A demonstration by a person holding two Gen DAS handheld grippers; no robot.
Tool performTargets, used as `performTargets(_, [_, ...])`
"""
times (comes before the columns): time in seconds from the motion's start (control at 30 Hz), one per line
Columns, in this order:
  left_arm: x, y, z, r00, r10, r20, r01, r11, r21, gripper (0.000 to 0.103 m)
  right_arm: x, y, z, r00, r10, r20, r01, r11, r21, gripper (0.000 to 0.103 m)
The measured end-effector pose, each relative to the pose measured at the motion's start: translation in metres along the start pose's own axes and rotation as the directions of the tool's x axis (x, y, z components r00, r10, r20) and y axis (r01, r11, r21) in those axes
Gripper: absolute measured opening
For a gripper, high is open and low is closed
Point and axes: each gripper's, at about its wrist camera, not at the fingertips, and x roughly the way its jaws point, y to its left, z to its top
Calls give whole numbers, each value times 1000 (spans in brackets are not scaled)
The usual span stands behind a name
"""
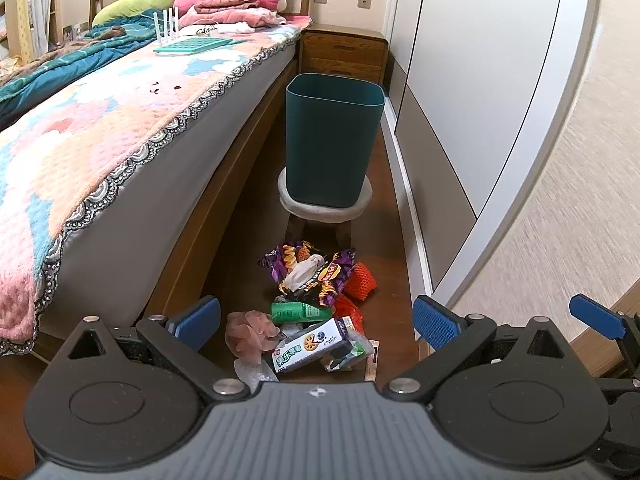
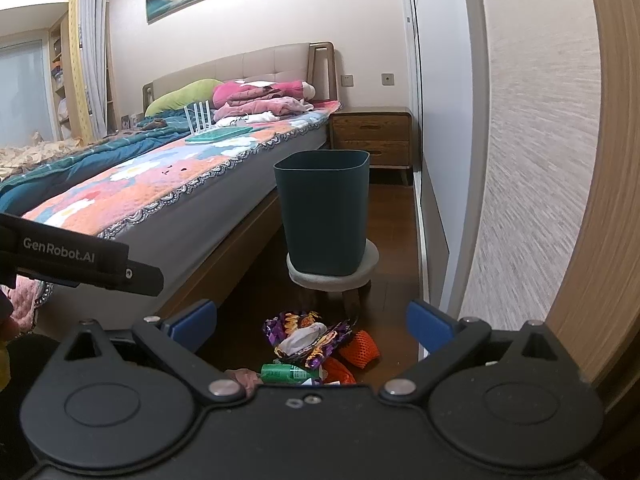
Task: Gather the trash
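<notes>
A pile of trash lies on the wooden floor beside the bed: a purple snack bag (image 1: 316, 270) with a crumpled white tissue (image 1: 304, 272) on it, orange foam netting (image 1: 360, 282), a green packet (image 1: 298, 312), a white snack box (image 1: 310, 344) and a pink crumpled piece (image 1: 250, 332). A dark teal bin (image 1: 334, 140) stands on a small round stool (image 1: 324, 204) behind the pile. My left gripper (image 1: 316, 324) is open and empty, above the near side of the pile. My right gripper (image 2: 312, 330) is open and empty, farther back, with the snack bag (image 2: 316, 340) and bin (image 2: 324, 212) ahead.
The bed (image 1: 120, 132) with a patterned blanket runs along the left. A wooden nightstand (image 1: 344, 56) stands behind the bin. White wardrobe doors (image 1: 460, 100) line the right side. The left gripper's body (image 2: 80, 256) shows at the left of the right wrist view.
</notes>
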Motion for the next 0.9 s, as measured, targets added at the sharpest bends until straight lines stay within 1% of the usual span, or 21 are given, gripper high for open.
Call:
performTargets(0.47, [0, 6, -2, 1000, 1, 17, -1, 1000, -8, 103, 4, 0, -1, 1000, 10, -1, -10, 1000, 2, 102])
performTargets(0.9, [3, 11, -2, 1000, -4, 17, 5, 1000, -24, 103, 7, 3, 0, 1000, 12, 3, -12, 1000, -6, 101])
